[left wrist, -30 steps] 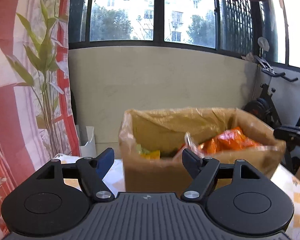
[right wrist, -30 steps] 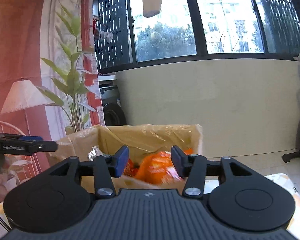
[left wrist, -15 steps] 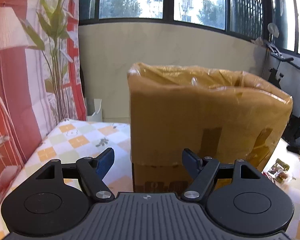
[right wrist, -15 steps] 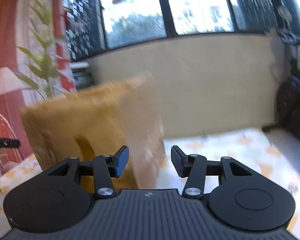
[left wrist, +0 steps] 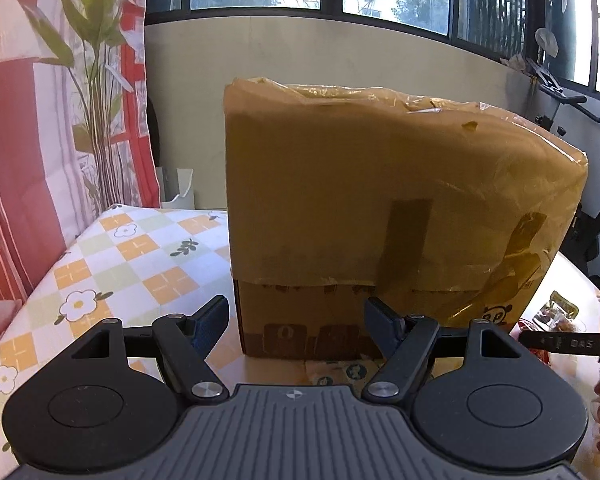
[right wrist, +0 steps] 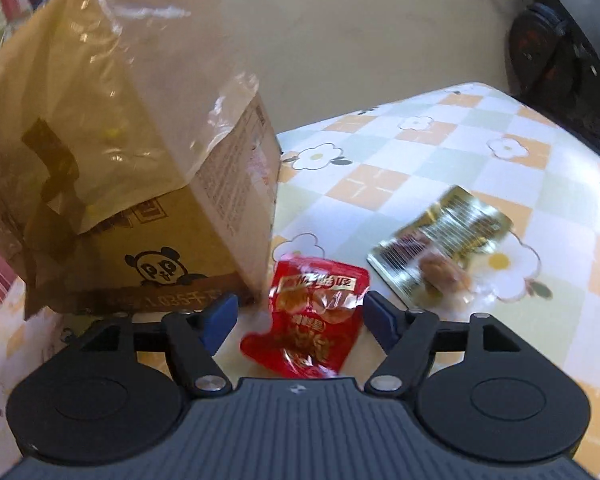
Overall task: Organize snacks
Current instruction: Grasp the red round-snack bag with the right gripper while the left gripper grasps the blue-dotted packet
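Red snack packet (right wrist: 314, 322): lies flat on the counter just beside the near right corner of the cardboard box, crinkled, printed face up; it sits between the two fingers of the right gripper, and neither pad is pressing on it.
Right gripper (right wrist: 298, 320): tilted down over the red packet; its jaws have just been opening and stand wide, one blue pad on each side of the packet, nothing gripped.
Gold snack packet (right wrist: 444, 252): lies flat on the counter to the right of the red one and a little farther back, apart from it, with a brownish piece showing through its clear end; outside the gripper's fingers.
Cardboard box (left wrist: 384, 216): stands upright on the counter, lined with a yellowish plastic bag folded over its rim and down the sides; a panda print shows on its lower front.
Left gripper (left wrist: 296, 322): held low before the box's front face, jaws wide and empty, not touching the box.
Counter (left wrist: 132, 256): covered in a cloth of orange, pale green and white checks with flower prints.
Room: cream wall under a row of dark-framed windows; a red-striped curtain with a leaf print to the left; an exercise bike (left wrist: 564, 100) to the right.
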`<state>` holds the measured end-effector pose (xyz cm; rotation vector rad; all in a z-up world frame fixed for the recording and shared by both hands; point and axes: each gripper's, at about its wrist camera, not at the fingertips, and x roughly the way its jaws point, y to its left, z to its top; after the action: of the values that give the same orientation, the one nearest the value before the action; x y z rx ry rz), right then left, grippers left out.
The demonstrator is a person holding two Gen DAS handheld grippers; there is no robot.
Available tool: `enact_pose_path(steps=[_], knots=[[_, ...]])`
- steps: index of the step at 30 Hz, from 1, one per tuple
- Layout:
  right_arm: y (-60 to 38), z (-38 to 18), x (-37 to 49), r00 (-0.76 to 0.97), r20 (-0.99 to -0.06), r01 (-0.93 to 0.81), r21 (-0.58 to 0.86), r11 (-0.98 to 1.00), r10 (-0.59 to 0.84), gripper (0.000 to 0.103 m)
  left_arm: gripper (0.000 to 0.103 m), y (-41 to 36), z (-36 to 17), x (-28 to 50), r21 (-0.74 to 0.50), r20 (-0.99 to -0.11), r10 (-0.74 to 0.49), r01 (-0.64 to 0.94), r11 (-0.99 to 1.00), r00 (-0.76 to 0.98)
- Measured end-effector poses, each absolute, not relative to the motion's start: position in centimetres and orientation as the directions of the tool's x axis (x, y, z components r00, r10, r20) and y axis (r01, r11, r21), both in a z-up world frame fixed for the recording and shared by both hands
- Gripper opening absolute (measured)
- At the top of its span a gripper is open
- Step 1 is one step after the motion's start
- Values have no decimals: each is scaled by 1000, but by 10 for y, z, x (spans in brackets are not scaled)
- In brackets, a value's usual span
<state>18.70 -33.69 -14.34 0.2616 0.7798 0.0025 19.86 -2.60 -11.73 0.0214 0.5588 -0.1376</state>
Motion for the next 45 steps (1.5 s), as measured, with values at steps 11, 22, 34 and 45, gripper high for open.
enact_pose_path(steps=[11, 22, 34, 45], knots=[[-308, -159, 189, 731, -682, 5, -41, 999, -32, 55, 77, -25, -135, 195, -36, -562, -126, 129, 991, 817], [-319, -158, 175, 773, -634, 37, 27, 999, -12, 49, 77, -29, -161, 202, -89, -631, -170, 147, 985, 757], [-315, -156, 173, 794, -608, -7, 21, 1000, 19, 49, 77, -59, -190, 231, -92, -706, -176, 158, 983, 686], [-319, -157, 171, 800, -599, -6, 43, 999, 30, 49, 50, -47, -199, 234, -123, -719, -155, 96, 988, 677]])
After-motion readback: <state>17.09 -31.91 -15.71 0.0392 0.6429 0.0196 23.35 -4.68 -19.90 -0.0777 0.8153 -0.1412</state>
